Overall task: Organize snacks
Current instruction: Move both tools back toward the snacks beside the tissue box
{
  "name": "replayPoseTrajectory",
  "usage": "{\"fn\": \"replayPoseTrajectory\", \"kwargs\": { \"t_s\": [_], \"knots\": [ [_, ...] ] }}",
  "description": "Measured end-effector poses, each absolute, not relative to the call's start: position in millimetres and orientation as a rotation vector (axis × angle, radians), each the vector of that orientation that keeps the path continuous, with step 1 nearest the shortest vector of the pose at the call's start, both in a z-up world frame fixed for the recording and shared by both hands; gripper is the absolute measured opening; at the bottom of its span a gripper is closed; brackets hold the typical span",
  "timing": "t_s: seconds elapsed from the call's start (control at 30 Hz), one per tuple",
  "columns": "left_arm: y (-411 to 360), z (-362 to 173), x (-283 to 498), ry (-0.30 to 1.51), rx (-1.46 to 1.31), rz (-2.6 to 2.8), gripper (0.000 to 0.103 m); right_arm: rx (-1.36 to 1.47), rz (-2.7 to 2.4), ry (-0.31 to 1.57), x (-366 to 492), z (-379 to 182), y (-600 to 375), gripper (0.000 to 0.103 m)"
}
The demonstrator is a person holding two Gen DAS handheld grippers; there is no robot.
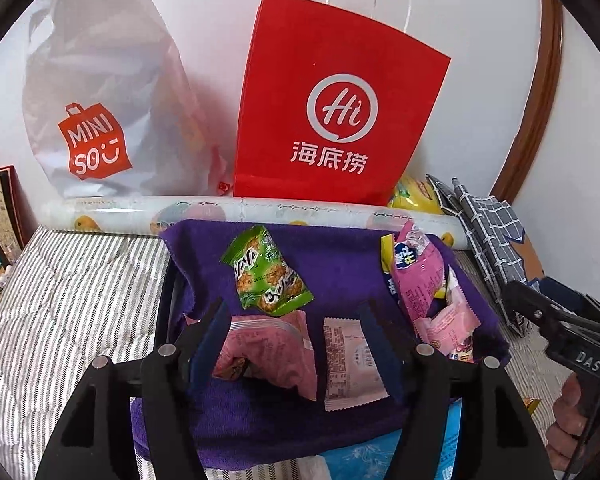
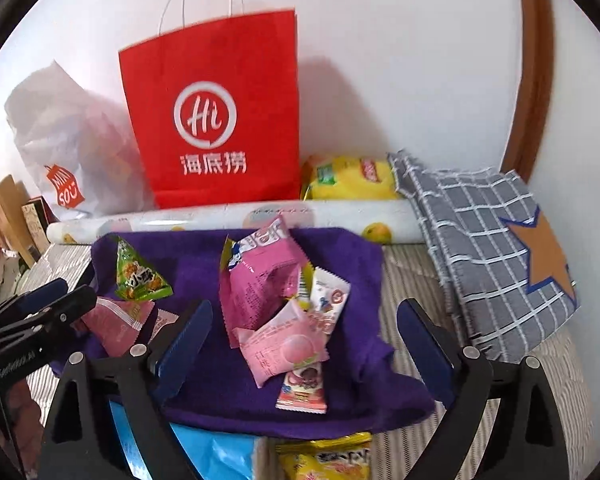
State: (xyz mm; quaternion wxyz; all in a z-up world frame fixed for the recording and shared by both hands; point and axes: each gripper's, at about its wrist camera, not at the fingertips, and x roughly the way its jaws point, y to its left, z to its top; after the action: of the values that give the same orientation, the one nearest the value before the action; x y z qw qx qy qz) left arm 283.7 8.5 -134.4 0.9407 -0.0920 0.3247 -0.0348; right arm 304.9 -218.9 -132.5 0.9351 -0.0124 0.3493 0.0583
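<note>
purple towel [image 2: 340,280] spread on striped bedding [image 1: 80,288], serving as the sort area; snacks dumped on it in two rough groups. left group: green pack [image 1: 266,274] + two pink packs lying flat, one face-down [image 1: 350,362]. right group: big pink pack [image 2: 260,280] propped on a heap of small pink/white sachets [image 2: 288,356], prob. like-with-like by colour.

left gripper [image 1: 306,344]: jaws part open, nothing between pads, hanging just over the flat pink packs. right gripper [image 2: 304,344]: jaws wide, nothing held, straddling the pink heap from above, not touching afaict. both empty, so looks like a between-picks moment.

red bag [image 2: 216,120] and white bag [image 1: 100,100] stand against wall behind a patterned roll [image 2: 220,218], likely the source or the destination, can't tell which. yellow pack [image 2: 350,176] sits beside red bag, off the towel. blue pack [image 2: 204,456] and another yellow one [image 2: 328,460] at towel's near edge, prob. still unsorted. checked cloth [image 2: 488,264] folded at right, unrelated.
</note>
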Motion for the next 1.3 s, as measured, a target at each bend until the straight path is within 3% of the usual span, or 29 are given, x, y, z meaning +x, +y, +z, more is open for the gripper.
{"fn": "replayPoseTrajectory", "kwargs": {
  "t_s": [0.47,0.57,0.73,0.83,1.3],
  "knots": [
    [8,-112,257,0.629,-0.219,-0.158,0.065,0.042,0.105,0.755,243,-129,-275,0.093],
    [13,-119,246,0.666,-0.226,-0.141,0.065,0.026,0.13,0.79,234,-142,-272,0.083],
    [31,-128,221,0.695,-0.175,-0.059,0.074,0.04,0.181,0.855,227,-173,-266,0.064],
    [45,-132,210,0.721,-0.188,-0.056,0.074,0.061,0.204,0.877,227,-188,-264,0.058],
    [61,-149,165,0.782,-0.174,-0.038,0.073,0.108,0.217,0.925,244,-214,-261,0.056]
  ]
}}
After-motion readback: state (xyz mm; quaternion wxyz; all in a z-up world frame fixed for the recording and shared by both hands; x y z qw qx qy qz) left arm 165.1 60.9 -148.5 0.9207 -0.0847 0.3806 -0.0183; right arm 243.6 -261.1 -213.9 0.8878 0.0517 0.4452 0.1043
